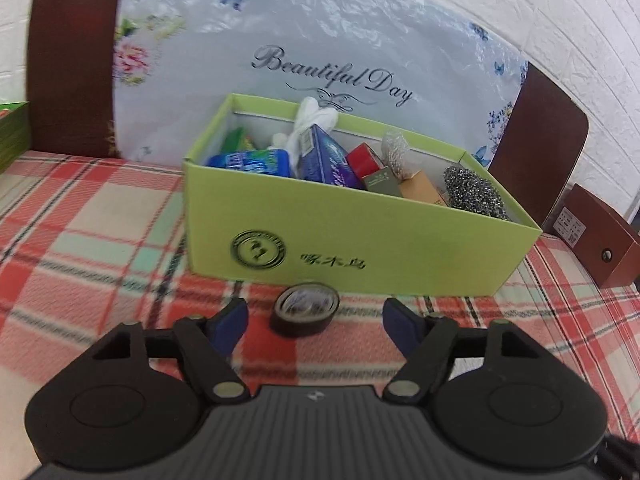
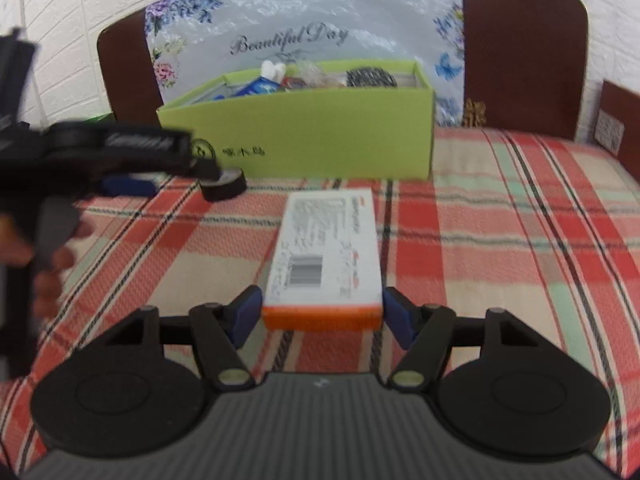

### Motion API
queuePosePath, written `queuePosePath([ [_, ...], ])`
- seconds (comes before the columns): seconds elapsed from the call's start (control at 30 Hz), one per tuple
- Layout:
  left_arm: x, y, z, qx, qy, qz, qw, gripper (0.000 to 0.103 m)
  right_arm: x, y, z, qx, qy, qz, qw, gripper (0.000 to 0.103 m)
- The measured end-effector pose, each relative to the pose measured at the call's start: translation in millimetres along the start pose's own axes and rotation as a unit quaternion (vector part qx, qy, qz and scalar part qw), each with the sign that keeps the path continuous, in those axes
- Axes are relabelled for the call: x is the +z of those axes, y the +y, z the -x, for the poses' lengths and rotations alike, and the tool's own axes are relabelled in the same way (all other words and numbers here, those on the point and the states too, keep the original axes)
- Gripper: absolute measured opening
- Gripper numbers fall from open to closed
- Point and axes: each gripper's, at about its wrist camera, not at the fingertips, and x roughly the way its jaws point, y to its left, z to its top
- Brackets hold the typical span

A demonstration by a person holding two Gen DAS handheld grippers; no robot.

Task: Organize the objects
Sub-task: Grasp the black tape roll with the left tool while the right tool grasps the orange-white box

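Observation:
A green cardboard box [image 1: 352, 236] stands on the plaid cloth, filled with several small items. A black tape roll [image 1: 306, 309] lies just in front of it. My left gripper [image 1: 316, 320] is open, its blue pads on either side of the roll and apart from it. In the right wrist view the green box [image 2: 320, 136] is farther back, the tape roll [image 2: 224, 184] sits at its left corner, and the left gripper [image 2: 132, 168] hovers by it. My right gripper [image 2: 322, 316] is open around the near end of a white and orange box [image 2: 324, 248].
A plaid cloth [image 1: 100, 240] covers the surface. A brown box [image 1: 596, 244] stands at the right. A floral "Beautiful Day" bag [image 1: 320, 40] leans on brown chair backs behind. A green object [image 1: 12, 132] is at the far left.

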Motion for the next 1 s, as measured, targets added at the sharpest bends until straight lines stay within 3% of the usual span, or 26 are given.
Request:
queuePosePath([
  [0.1, 6, -4, -15, -0.009, 0.008, -0.006, 0.9999, 0.062, -9, -4, 6, 0.002, -0.001, -0.007, 1.000, 0.066],
  [0.13, 6, -5, -17, -0.007, 0.009, -0.013, 0.9999, 0.051, -9, -5, 8, 0.003, 0.000, -0.007, 1.000, 0.066],
  [0.17, 6, -6, -19, -0.008, 0.013, -0.021, 0.9997, 0.031, -8, -5, 9, 0.004, 0.001, -0.006, 1.000, 0.066],
  [0.2, 6, -5, -20, -0.010, 0.019, -0.024, 0.9995, 0.020, -7, -5, 10, 0.005, 0.002, -0.005, 1.000, 0.066],
  [0.4, -15, 4, 10, -0.030, 0.023, -0.017, 0.9991, 0.011, -10, 1, 21, 0.021, 0.001, 0.007, 1.000, 0.066],
  [0.43, -22, 4, 18, -0.032, 0.026, -0.019, 0.9990, 0.000, -12, 2, 24, 0.022, 0.001, 0.009, 1.000, 0.066],
  [0.53, -46, 6, 44, -0.049, 0.043, -0.003, 0.9978, 0.000, -21, 3, 36, 0.028, 0.002, 0.016, 0.999, 0.066],
  [0.7, -72, -4, 79, -0.064, 0.013, 0.013, 0.9978, 0.004, -38, 3, 60, 0.033, 0.008, 0.021, 0.999, 0.066],
  [0.73, -69, -8, 80, -0.064, 0.005, 0.008, 0.9979, 0.017, -40, 3, 63, 0.036, 0.010, 0.023, 0.999, 0.066],
  [0.77, -65, -12, 77, -0.061, 0.003, 0.000, 0.9981, 0.039, -41, 3, 65, 0.037, 0.010, 0.026, 0.999, 0.066],
  [0.83, -53, -21, 70, -0.044, -0.008, -0.010, 0.9989, 0.055, -40, 4, 69, 0.029, 0.000, 0.029, 0.999, 0.066],
  [1.0, -28, -32, 39, -0.043, -0.023, -0.042, 0.9979, 0.067, -35, 0, 75, 0.028, -0.020, 0.018, 0.999, 0.071],
])
